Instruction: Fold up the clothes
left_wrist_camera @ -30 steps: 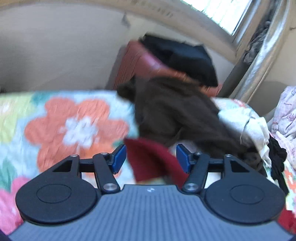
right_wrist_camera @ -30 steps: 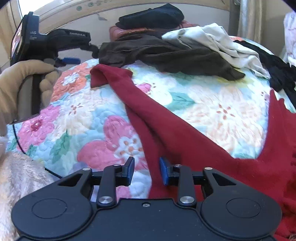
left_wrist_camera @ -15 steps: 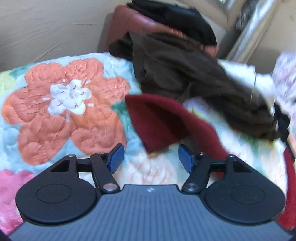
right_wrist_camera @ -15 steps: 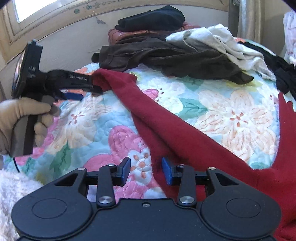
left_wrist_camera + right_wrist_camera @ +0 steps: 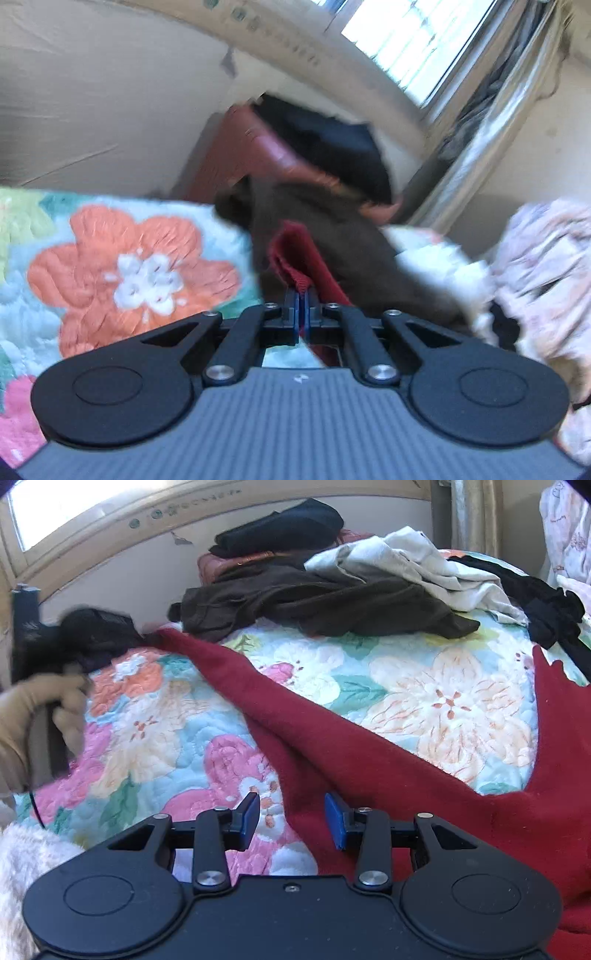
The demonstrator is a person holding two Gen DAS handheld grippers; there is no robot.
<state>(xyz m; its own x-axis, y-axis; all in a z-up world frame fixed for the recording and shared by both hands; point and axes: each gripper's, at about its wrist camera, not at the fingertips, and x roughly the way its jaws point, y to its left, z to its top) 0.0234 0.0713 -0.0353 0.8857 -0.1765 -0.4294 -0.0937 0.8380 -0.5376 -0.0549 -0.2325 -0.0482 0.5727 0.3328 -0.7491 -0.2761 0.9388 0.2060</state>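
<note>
A dark red garment (image 5: 369, 753) lies spread on the floral quilt (image 5: 443, 701), one long sleeve running up to the left. My left gripper (image 5: 303, 306) is shut on the end of that red sleeve (image 5: 295, 254), which stands up folded between the blue pads. In the right wrist view the left gripper (image 5: 147, 637) appears blurred at the far left, held by a gloved hand (image 5: 37, 716), pinching the sleeve tip. My right gripper (image 5: 291, 821) is open, its fingers low over the sleeve's lower edge, holding nothing.
A pile of clothes sits at the far side of the bed: a brown garment (image 5: 314, 605), a white one (image 5: 406, 565), black ones (image 5: 546, 605). A black folded item (image 5: 280, 528) rests on a reddish cushion (image 5: 251, 155). A wall and window lie behind.
My left gripper has closed on the red sleeve end and lifted it; it was open around it before. The right gripper stays open and has barely moved.
</note>
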